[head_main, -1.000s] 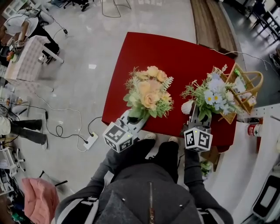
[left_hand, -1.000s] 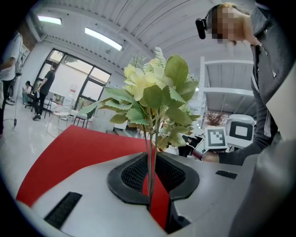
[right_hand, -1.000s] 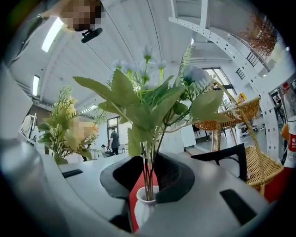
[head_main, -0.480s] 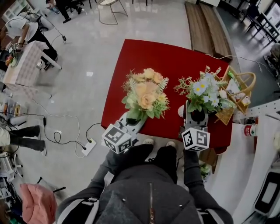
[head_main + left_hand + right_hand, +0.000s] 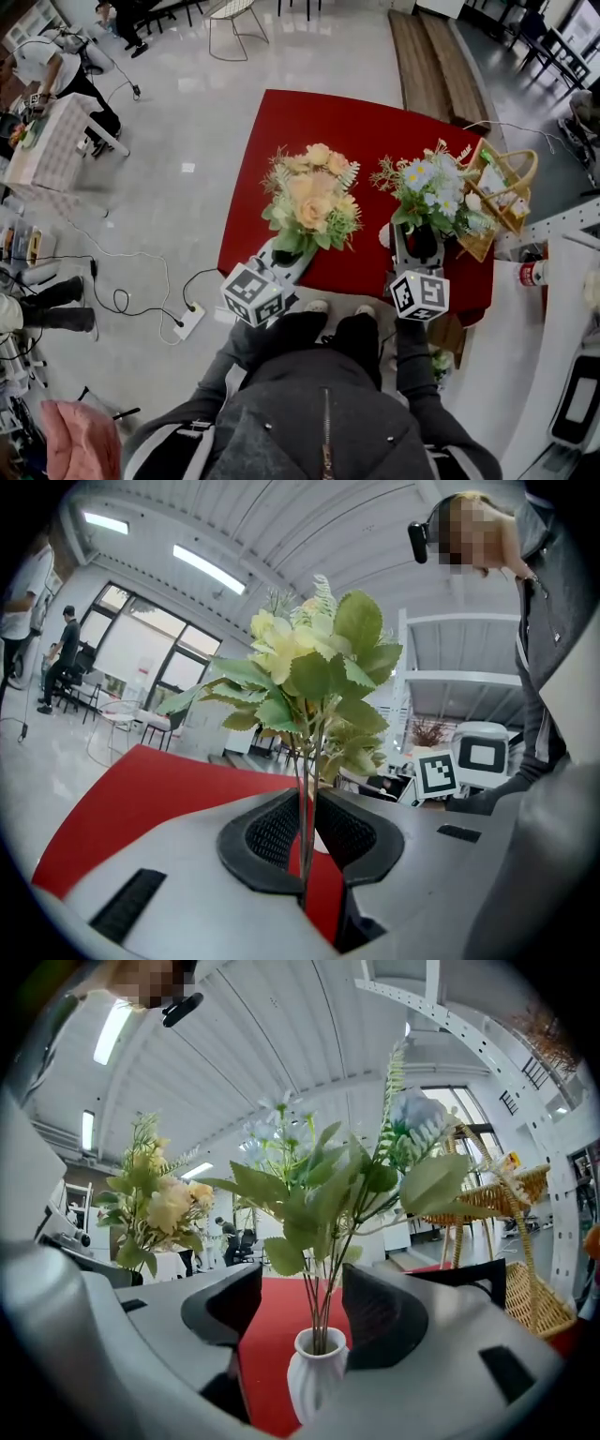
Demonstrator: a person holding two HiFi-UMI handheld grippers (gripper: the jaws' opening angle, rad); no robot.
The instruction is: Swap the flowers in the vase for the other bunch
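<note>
On the left, the left hand-held gripper (image 5: 309,832) has its jaws drawn narrow, pinching the thin green stems (image 5: 307,789) of the peach bunch (image 5: 312,200), which stands upright above the near edge of the red bench (image 5: 328,122). That bunch looks like light artificial flowers: the stems seem wiry and fairly stiff, while the leafy head is wide and soft, so it will probably sway and is best held low on the gathered stems, as it is now, not by the blooms. To the right, the right hand-held gripper (image 5: 305,1302) has just been opening its jaws and they now stand wide, with the small white vase (image 5: 317,1377) between them and neither pad pressing on it. The vase stands on the bench and holds the blue-and-white bunch (image 5: 436,197), whose stems rise from its narrow mouth. The vase appears ribbed and glazed, so likely smooth, breakable and easy to tip under that top-heavy spray. The bunch should be taken just above the mouth, where the stems run together, and drawn straight up. The vase may well rise with it unless steadied. A wicker basket (image 5: 506,192) stands just beside the flowers on the far right.
</note>
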